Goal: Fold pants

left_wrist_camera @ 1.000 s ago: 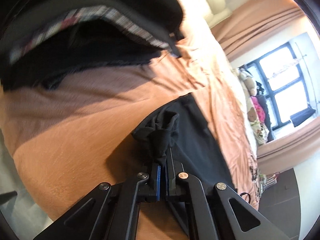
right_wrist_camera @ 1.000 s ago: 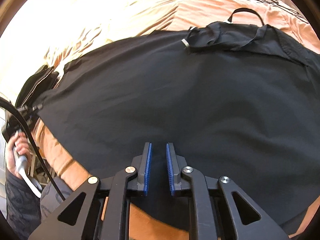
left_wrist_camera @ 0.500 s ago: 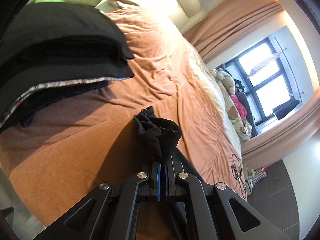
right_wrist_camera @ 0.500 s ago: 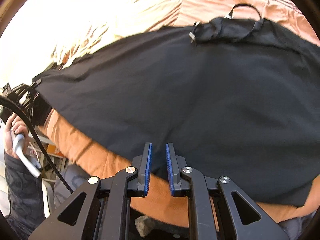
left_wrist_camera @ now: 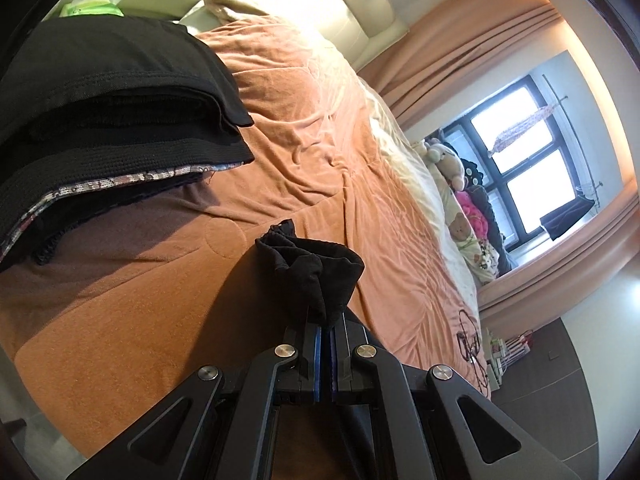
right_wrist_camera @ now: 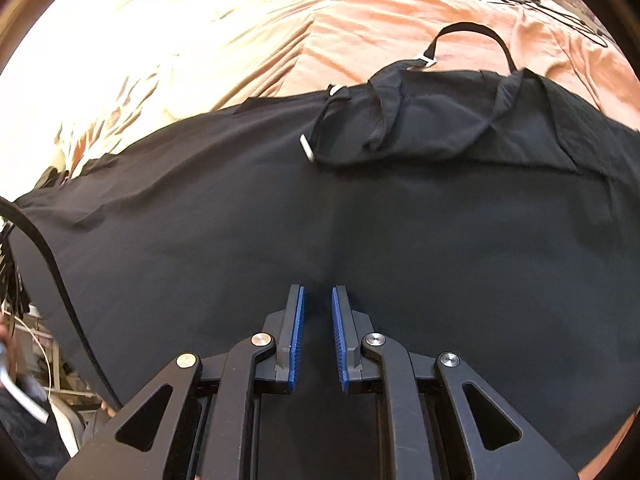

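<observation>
Left gripper (left_wrist_camera: 325,322) clamped on a bunched end of the black pants (right_wrist_camera: 320,216), raised above the orange bedspread (left_wrist_camera: 132,304). Right gripper (right_wrist_camera: 318,300) slightly parted, gripping nothing, over the pants spread flat on the bed.

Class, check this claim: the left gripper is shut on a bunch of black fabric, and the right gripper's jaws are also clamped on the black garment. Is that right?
Not quite. The left gripper is shut on the bunched black fabric, but in the right wrist view the right gripper holds nothing: its jaws stand slightly apart, empty, above the spread black garment.
</observation>
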`<state>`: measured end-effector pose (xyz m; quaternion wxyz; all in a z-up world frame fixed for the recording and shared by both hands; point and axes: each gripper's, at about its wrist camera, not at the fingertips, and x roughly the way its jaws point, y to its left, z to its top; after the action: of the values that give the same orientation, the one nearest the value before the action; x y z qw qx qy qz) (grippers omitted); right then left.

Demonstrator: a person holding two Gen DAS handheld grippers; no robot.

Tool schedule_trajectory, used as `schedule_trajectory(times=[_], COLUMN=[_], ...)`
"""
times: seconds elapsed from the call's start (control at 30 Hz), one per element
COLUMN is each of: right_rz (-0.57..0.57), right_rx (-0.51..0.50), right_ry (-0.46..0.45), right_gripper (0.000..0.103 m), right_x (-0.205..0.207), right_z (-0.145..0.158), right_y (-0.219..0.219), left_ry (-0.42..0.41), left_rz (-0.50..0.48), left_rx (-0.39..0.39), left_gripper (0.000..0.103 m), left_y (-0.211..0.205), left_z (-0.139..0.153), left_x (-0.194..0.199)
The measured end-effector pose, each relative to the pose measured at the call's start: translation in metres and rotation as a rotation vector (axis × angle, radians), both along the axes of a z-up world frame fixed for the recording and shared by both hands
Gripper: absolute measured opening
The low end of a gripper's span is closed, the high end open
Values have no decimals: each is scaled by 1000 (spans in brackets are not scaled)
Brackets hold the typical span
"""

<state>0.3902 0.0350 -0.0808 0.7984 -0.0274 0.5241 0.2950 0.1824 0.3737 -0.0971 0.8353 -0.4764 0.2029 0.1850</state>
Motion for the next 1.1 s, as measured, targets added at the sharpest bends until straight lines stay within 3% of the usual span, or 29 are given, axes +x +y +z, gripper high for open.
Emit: schedule_trajectory(times=[0.4,0.73,1.1], right_rz=[-17,5,30], right_rx=[-26,-12,17], right_ry=[-38,14,49], right_gripper=[11,11,11], right_x=[31,-20,-84], right_z=[-5,-6,-4], right_y=[26,-4,-36], left_ry=[-25,-65,-134], left_rz=[-10,-40,-120], left_rx=[9,33,101], left_gripper=[3,3,3], left_y=[-2,-16,-44], left_z=[7,33,87], left_x=[4,8,25])
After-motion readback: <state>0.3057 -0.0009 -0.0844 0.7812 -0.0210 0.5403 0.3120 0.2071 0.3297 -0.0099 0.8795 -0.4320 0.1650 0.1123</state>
